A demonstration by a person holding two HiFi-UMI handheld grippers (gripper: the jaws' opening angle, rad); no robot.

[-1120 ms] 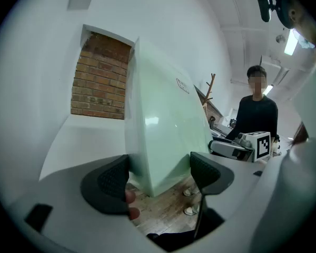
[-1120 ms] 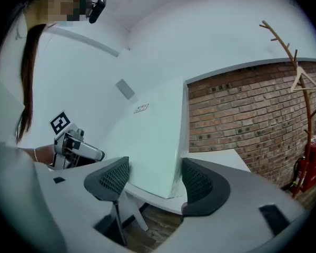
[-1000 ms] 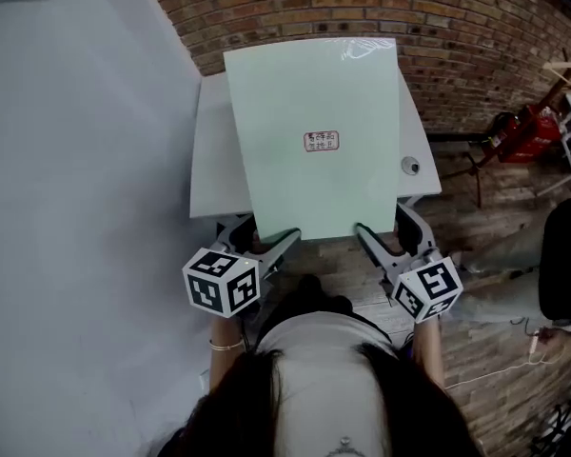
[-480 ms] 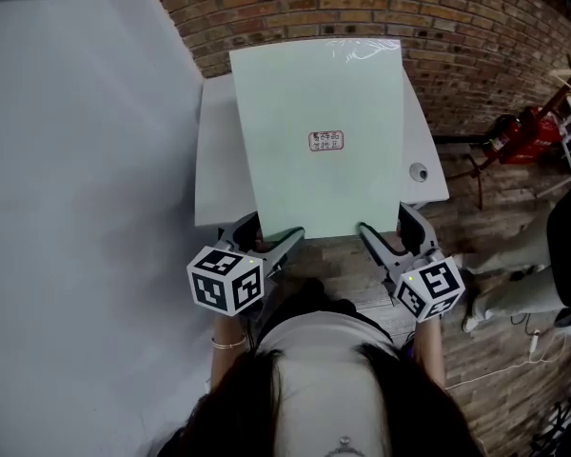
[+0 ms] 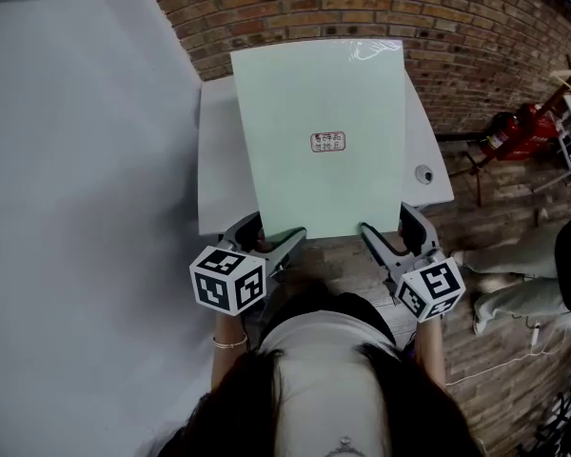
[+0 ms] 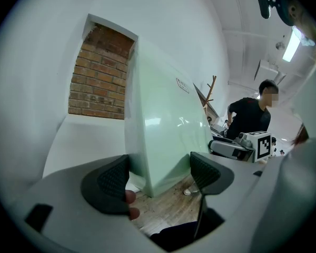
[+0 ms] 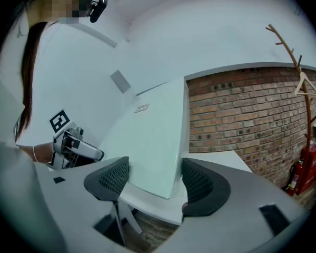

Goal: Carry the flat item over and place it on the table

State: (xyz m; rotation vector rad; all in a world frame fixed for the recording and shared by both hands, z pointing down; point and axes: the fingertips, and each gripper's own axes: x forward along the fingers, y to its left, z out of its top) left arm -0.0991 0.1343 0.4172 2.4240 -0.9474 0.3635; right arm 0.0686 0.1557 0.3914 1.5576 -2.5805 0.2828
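Person, lower centre: long dark hair point(image 5: 238, 409), pale grey top point(image 5: 319, 360), thin bracelet point(image 5: 227, 345). Both left tongs point(image 5: 274, 228) and right tongs point(image 5: 388, 223): grey, black ribbed pads point(image 6: 111, 179), black-and-white marker cubes point(image 5: 227, 280).

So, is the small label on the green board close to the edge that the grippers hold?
No, the label sits near the middle of the pale green board, away from that near edge.
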